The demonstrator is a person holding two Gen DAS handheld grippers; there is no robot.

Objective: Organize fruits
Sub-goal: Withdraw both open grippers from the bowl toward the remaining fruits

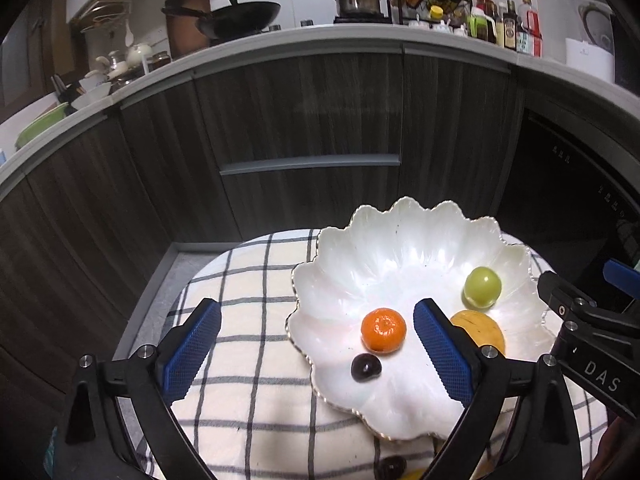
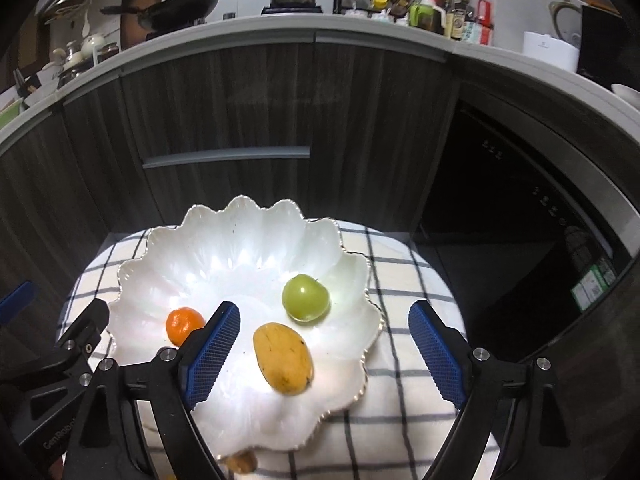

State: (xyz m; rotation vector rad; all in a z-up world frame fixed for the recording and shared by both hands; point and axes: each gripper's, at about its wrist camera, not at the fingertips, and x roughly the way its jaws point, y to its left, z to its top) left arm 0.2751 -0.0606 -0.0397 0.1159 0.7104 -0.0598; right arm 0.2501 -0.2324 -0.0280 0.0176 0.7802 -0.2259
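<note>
While I hold both tools over the checked cloth [image 1: 256, 280], my left hand-held gripper [image 1: 316, 344] stands wide open with nothing between its two blue pads, and my right hand-held gripper [image 2: 324, 352] is spread just as wide and equally empty.

Below them sits one white scalloped dish with a thin gold rim [image 1: 400, 248], resting on the cream cloth with dark grid lines that covers the tabletop. I count four fruits inside the dish. One small orange mandarin [image 1: 383, 330] lies near the dish's near-left part, between my left pads in the left view. One dark, glossy cherry-like fruit [image 1: 365, 367] lies just beside it, a little nearer to me. One round green fruit [image 2: 306, 298] sits toward the right side of the dish, and one elongated yellow mango [image 2: 283, 358] lies near it, closer to me, between my right pads in the right view.

Outside the dish, at its near edge on the cloth, I see one more dark round fruit [image 1: 390, 468], and a yellowish-brown piece [image 2: 242, 461] that is too cut off to identify.
</note>
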